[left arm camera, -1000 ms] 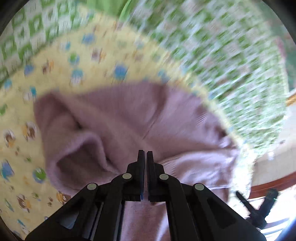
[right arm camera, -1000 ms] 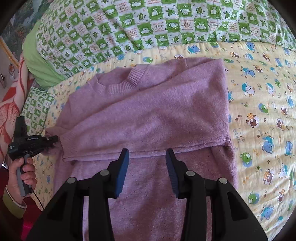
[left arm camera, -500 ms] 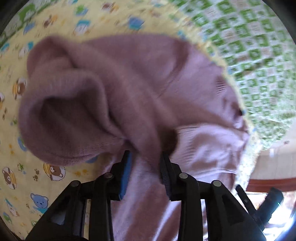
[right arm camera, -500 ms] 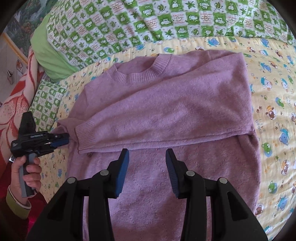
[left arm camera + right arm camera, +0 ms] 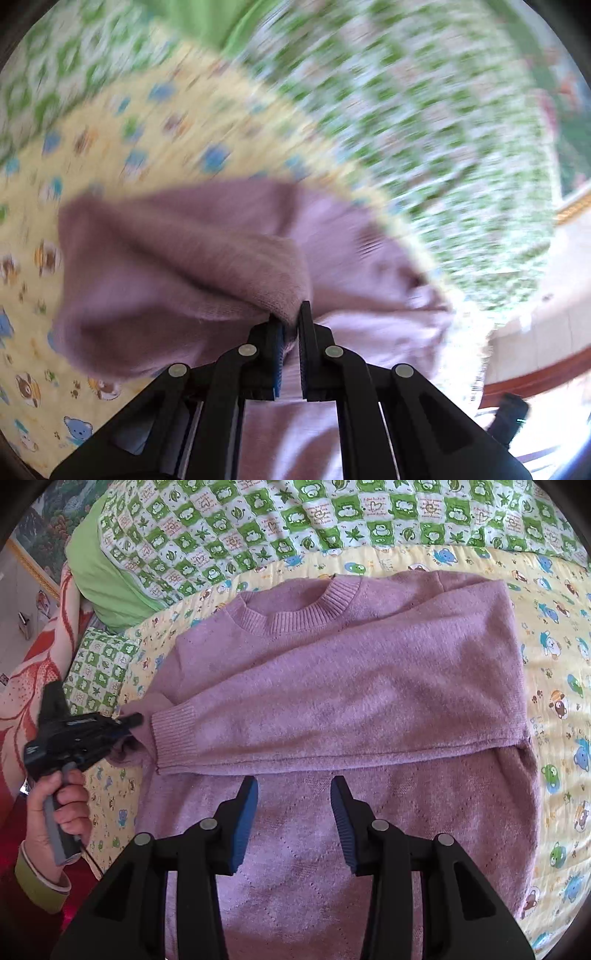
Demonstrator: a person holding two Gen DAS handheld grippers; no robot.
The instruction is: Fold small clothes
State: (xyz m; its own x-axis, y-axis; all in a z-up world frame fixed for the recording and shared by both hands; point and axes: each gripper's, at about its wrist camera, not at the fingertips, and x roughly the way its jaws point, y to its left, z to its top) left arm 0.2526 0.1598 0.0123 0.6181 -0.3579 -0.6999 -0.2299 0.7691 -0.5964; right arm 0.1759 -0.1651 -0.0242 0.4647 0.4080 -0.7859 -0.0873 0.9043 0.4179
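A small purple knit sweater [image 5: 332, 701] lies face up on a yellow cartoon-print quilt [image 5: 554, 686], neck at the far side. One sleeve is folded flat across the chest, its cuff [image 5: 173, 734] at the left. My left gripper [image 5: 291, 317] is shut on a fold of the sweater's left edge [image 5: 184, 273]; it also shows in the right wrist view [image 5: 129, 722], held by a hand at the sweater's left side. My right gripper [image 5: 293, 794] is open and empty above the sweater's lower body.
A green checked blanket [image 5: 295, 520] and a green pillow [image 5: 99, 579] lie beyond the sweater. A red-patterned cover [image 5: 33, 672] is at the left. The bed's edge and a pale floor [image 5: 535, 332] show at the right of the left wrist view.
My left gripper opened half a second ago and has shut again on the sweater's left edge, close to the folded sleeve's cuff. My right gripper has drawn back slightly, still open.
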